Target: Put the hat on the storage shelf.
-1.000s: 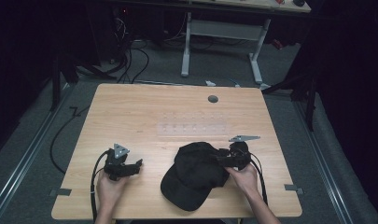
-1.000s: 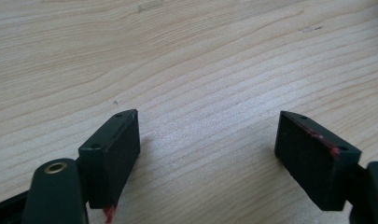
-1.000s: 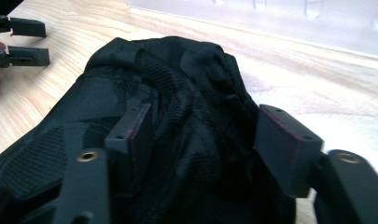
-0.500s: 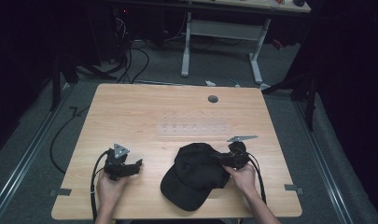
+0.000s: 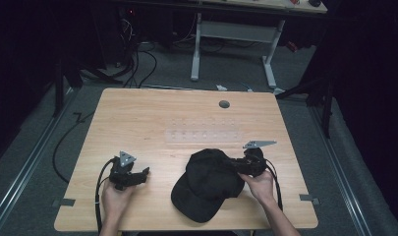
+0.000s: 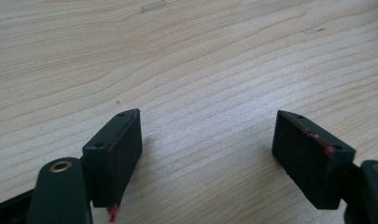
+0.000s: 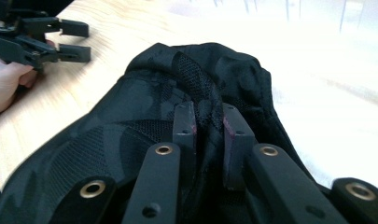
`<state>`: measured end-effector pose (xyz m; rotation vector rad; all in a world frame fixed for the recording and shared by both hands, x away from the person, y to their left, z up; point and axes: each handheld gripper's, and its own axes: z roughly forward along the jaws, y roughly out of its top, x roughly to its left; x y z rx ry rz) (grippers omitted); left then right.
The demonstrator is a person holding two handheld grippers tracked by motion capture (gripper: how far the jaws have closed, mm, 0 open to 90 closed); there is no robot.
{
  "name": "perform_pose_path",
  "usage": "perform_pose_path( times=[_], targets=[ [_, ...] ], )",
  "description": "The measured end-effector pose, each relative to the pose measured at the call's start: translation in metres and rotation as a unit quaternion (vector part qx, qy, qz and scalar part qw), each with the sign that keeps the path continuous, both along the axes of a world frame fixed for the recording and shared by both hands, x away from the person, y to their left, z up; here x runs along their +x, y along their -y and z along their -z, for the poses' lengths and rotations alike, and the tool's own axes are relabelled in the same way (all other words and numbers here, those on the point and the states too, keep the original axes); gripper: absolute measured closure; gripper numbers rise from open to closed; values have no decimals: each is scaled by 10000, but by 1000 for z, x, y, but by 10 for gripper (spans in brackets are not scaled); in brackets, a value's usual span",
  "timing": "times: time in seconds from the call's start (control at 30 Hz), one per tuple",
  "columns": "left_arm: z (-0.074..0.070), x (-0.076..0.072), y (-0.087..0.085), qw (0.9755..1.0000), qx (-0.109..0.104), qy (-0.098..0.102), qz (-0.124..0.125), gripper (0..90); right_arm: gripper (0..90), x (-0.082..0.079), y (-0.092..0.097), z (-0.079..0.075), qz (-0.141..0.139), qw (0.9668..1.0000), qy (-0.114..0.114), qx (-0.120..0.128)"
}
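Note:
A black cap [image 5: 209,184] lies on the wooden table [image 5: 152,118] near its front edge, brim toward the person. My right gripper [image 5: 234,166] is at the cap's right side, shut on a fold of its crown fabric. In the right gripper view the jaws [image 7: 207,109] have just been closing and now pinch the cap [image 7: 186,84] between their pads. My left gripper [image 5: 143,173] rests at the front left, apart from the cap. It stands open [image 6: 207,126] over bare wood, its jaws having just come in a little with nothing between them. The right gripper view also catches the left gripper [image 7: 77,41].
A clear plastic strip [image 5: 204,135] lies across the table's middle, beyond the cap. A round cable hole [image 5: 224,104] sits near the far edge. Tape marks [image 5: 308,198] are at the front corners. A white desk frame [image 5: 236,34] and cables stand on the floor behind.
The right gripper's jaws have closed onto the cap's fabric and shifted slightly left. The left gripper has stayed where it was.

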<state>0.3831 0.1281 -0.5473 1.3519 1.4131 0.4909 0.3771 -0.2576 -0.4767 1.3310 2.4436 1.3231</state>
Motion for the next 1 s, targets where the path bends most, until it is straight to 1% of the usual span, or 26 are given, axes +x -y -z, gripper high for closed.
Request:
perform_pose_path(
  times=[0.1,0.2,0.33,0.4,0.5,0.53,0.57,0.67,0.7,0.8,0.87,0.9,0.93,1.0],
  targets=[
    [0,0,0,10000,-3,0,-1,245,794,-1,-1,-9,-71,9998,158,-35],
    [0,0,-1,10000,-15,-21,24,237,795,-2,-1,-16,-137,9994,312,-13],
    [-1,1,-2,9999,-157,-37,8,233,796,-4,0,-24,-180,9987,479,-15],
    [-1,1,-2,9999,-131,-35,23,229,796,-5,1,-27,-197,9982,557,32],
    [0,0,1,10000,21,-14,35,226,797,-6,1,-34,-252,9972,709,60],
    [0,1,2,10000,15,-19,20,205,797,-7,1,-39,-287,9966,776,37],
    [0,1,2,10000,18,-40,50,205,797,-7,1,-39,-287,9966,776,37],
    [1,1,2,10000,28,-38,65,193,797,-8,0,-46,-361,9951,919,23],
    [1,1,2,10000,30,-38,69,190,797,-9,0,-49,-388,9945,976,54],
    [0,0,2,9999,35,-57,85,191,797,-10,0,-55,-443,9931,1086,57],
    [-1,0,3,9999,-20,-108,75,186,798,-10,-1,-60,-489,9919,1172,35],
    [-2,0,3,9998,-106,-157,89,178,798,-10,-1,-62,-514,9914,1206,40],
    [-3,0,3,9995,-168,-220,137,153,798,-10,0,-66,-597,9905,1230,126],
    [-6,0,3,9989,-341,-281,186,154,798,-10,0,-68,-621,9900,1261,129]
  ],
)
